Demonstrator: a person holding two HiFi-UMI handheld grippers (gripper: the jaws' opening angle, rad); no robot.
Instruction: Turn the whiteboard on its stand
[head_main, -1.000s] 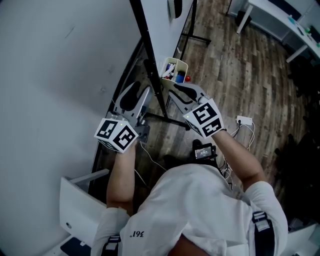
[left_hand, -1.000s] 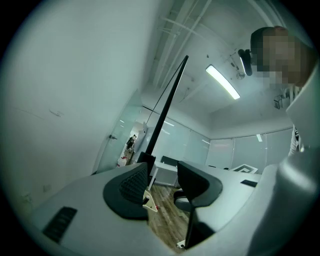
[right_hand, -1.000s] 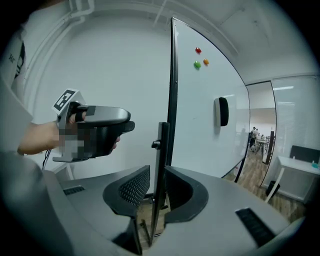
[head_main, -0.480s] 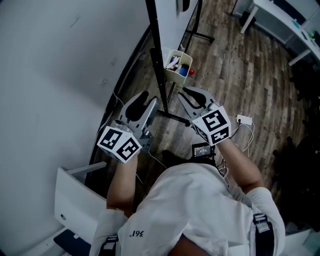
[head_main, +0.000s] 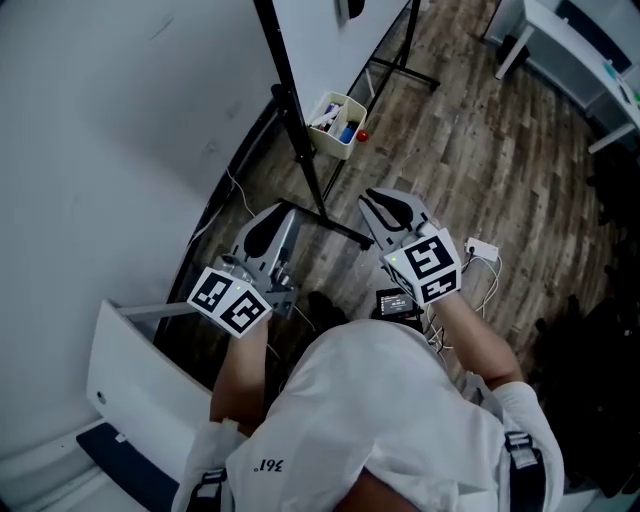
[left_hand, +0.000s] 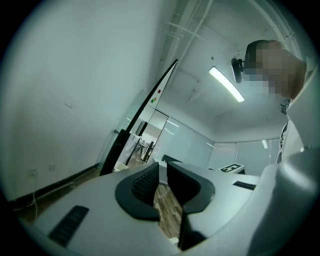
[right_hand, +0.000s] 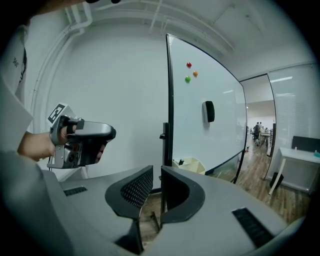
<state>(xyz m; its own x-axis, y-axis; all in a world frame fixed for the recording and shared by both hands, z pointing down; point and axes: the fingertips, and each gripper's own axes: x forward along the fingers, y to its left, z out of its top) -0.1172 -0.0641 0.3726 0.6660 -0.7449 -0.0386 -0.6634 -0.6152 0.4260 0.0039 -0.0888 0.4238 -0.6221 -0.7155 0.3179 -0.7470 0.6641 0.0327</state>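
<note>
The whiteboard (head_main: 325, 35) stands edge-on at the top of the head view on its black stand (head_main: 300, 150), whose floor bar (head_main: 335, 228) runs between my two grippers. Both grippers are held short of the board's black side frame (right_hand: 170, 100) and touch nothing. The left gripper (head_main: 268, 228) (left_hand: 162, 172) points level along the wall. The right gripper (head_main: 385, 207) (right_hand: 156, 177) faces the board's white side (right_hand: 210, 75). Both pairs of jaws have just been closing. They now stand at a narrow gap with nothing between them.
A cream tray of markers (head_main: 335, 122) hangs on the stand. An eraser (right_hand: 209, 111) and small magnets (right_hand: 189, 65) stick to the board. The grey wall (head_main: 100, 120) is close on the left, with a white panel (head_main: 130, 385) at its foot. A power strip with cables (head_main: 483, 248) lies on the wood floor.
Both grippers have drawn back from the whiteboard's frame toward my body. Their jaws have narrowed from wide apart to a slim gap. The view has shifted, so the board sits farther up.
</note>
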